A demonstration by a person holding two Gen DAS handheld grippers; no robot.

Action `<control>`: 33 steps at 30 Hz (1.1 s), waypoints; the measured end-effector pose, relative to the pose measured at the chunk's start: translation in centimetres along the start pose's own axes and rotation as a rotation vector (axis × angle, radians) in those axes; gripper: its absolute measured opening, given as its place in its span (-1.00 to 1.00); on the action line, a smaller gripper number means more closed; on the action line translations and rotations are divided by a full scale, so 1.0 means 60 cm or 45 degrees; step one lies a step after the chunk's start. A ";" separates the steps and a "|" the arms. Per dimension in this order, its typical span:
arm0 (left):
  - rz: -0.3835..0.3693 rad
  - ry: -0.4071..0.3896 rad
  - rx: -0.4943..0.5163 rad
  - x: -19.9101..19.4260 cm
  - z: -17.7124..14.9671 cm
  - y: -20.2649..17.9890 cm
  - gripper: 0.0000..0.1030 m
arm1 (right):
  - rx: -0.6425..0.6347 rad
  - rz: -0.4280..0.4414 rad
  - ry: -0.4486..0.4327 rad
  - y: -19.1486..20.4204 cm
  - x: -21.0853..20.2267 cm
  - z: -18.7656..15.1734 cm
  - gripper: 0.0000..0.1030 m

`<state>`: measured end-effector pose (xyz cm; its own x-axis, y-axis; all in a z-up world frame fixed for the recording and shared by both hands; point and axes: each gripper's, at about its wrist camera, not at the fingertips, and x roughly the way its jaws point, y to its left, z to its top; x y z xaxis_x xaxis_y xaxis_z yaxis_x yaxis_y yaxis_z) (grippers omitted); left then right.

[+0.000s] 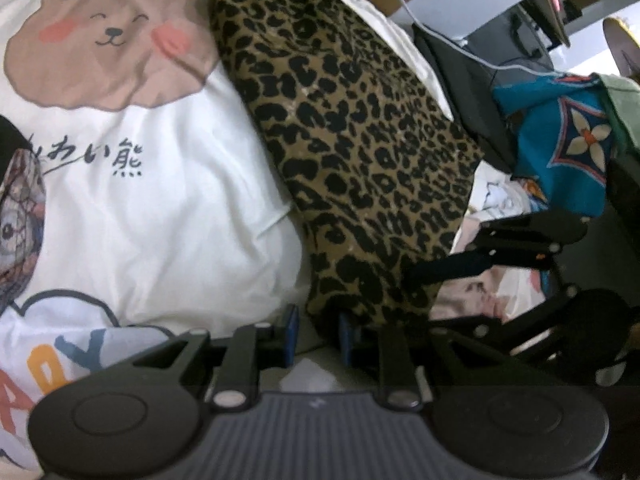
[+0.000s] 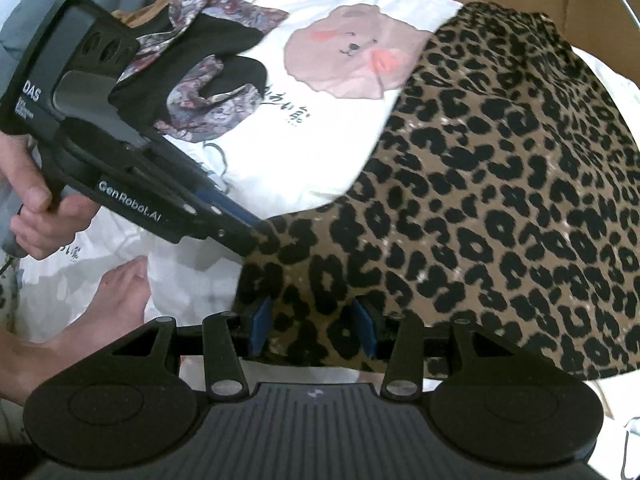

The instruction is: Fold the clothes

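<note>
- In the left wrist view we see the tan-and-black leopard-print cloth garment [image 1: 360, 152] running from the top of the frame down to our left hand-held gripper [image 1: 316, 338].
- The garment's lower edge hangs between that gripper's blue-padded fingers [image 1: 291, 334]; the jaws stand a little apart, and we cannot tell whether they actually pinch the cloth.
- Left of the leopard garment lies a white T-shirt printed with a brown smiling bear [image 1: 120, 160], the garment's edge overlapping it.
- Right of the leopard garment we see our right hand-held gripper [image 1: 424, 272], its dark fingers reaching into the garment's lower right edge, and beyond it a blue cloth with a flower pattern [image 1: 560, 140].
- In the right wrist view the leopard garment [image 2: 500, 200] fills the right half, draped over the bear T-shirt [image 2: 320, 112].
- Its near edge lies between the blue pads [image 2: 260, 328] of the right hand-held gripper [image 2: 312, 330], jaws partly open; the grip itself is unclear to us.
- Left of the leopard garment, the left hand-held gripper [image 2: 250, 236] has its fingers closed down onto the garment's left edge, held by a person's hand [image 2: 36, 204].
- A black-and-floral crumpled cloth [image 2: 208, 84] lies on the T-shirt, beyond that gripper.
</note>
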<state>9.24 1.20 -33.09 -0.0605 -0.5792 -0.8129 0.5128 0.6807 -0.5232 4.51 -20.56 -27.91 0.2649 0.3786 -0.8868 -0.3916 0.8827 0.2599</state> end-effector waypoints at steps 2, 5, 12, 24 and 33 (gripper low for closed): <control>-0.009 0.003 -0.014 0.005 -0.006 0.005 -0.58 | 0.026 -0.022 -0.005 -0.015 -0.002 -0.002 -0.01; -0.032 -0.003 -0.038 0.007 -0.011 0.016 -0.62 | 0.065 -0.055 -0.012 -0.036 -0.005 -0.006 -0.01; -0.064 -0.021 -0.112 -0.005 -0.017 0.038 -0.95 | 0.151 -0.123 -0.027 -0.084 -0.010 -0.016 -0.01; -0.011 -0.036 -0.141 -0.057 -0.015 0.068 -0.97 | 0.188 -0.126 -0.036 -0.109 -0.017 -0.034 -0.01; -0.017 -0.061 -0.194 -0.043 0.030 0.056 -0.58 | 0.294 -0.126 -0.100 -0.140 -0.031 -0.046 -0.01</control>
<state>12.65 4.16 -32.30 -0.0235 -0.6067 -0.7946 0.3763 0.7310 -0.5693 4.89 -29.45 -29.49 0.3627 0.3000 -0.8823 -0.1515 0.9531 0.2618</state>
